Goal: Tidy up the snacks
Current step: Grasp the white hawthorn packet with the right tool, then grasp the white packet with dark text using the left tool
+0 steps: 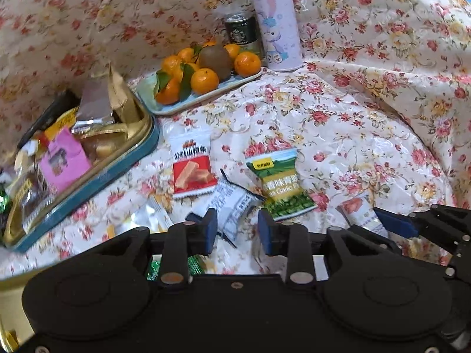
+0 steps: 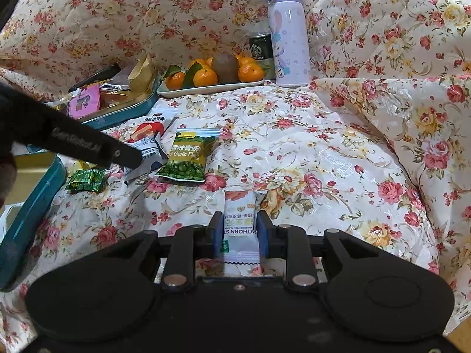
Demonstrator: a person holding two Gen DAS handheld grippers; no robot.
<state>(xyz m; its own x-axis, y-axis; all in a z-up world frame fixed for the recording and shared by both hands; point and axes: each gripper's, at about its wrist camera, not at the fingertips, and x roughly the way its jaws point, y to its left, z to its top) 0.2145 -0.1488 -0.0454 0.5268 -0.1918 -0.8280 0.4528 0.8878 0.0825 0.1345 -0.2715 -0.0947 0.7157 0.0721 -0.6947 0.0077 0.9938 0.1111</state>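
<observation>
Left gripper [image 1: 238,229] is seen in its own view with the jaws apart and nothing gripped; a white-and-black sachet [image 1: 232,203] lies on the floral cloth [image 1: 338,135] between and just ahead of the blue pads. Just beyond it a red-and-white wafer packet [image 1: 192,170] and a green garlic-pea packet [image 1: 281,185] are laid flat, side by side. At the left edge of the cloth a gold-lined tin [image 1: 147,144] is already holding several snacks, a pink packet [image 1: 66,158] among them. Toward the far edge a plate of oranges [image 1: 203,91], a can [image 1: 243,31] and a lilac bottle [image 1: 276,23] are noted. Right gripper's fingers [image 1: 394,220] enter at the right beside a white packet.

Right gripper [image 2: 238,232] is seen in its own view with the pads set on either side of a white hawthorn-strip packet [image 2: 240,223], which lies near the front edge of the cloth; whether it is truly pinched or only straddled cannot be told. To the left a small green foil sweet [image 2: 86,180] is seen beside a second teal tin or lid [image 2: 32,206], which appears bare inside where visible.

Judged progress: partly done. Part of the snacks are in the tin; at least five pieces are left loose on the cloth.
</observation>
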